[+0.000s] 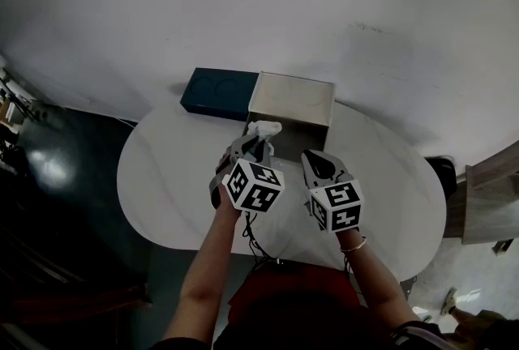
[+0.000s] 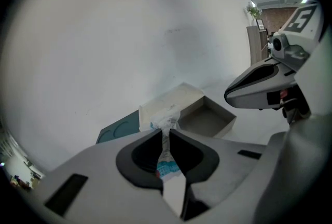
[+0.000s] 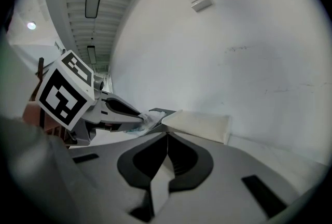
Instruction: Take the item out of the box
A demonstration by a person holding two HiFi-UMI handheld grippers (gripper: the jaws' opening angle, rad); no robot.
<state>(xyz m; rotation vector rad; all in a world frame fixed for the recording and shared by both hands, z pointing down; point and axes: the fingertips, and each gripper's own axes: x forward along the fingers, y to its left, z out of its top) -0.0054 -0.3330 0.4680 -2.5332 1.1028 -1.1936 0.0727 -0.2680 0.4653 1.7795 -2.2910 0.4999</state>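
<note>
My left gripper (image 2: 166,134) is shut on a small white packet with blue print (image 2: 167,123), which sticks up between the pads. In the head view the left gripper (image 1: 259,139) holds the packet (image 1: 265,128) just in front of the open cream box's (image 1: 293,91) near wall. The box (image 2: 208,117) shows a bare inside. My right gripper (image 3: 167,136) is shut with nothing between its jaws. It hovers over the table to the right of the left one (image 1: 311,156), near the box's front right corner.
A dark teal lid (image 1: 217,93) lies flat against the box's left side on the white oval table (image 1: 170,178). A white wall rises behind the table. Dark floor lies to the left, and wooden furniture (image 1: 495,194) stands at the right.
</note>
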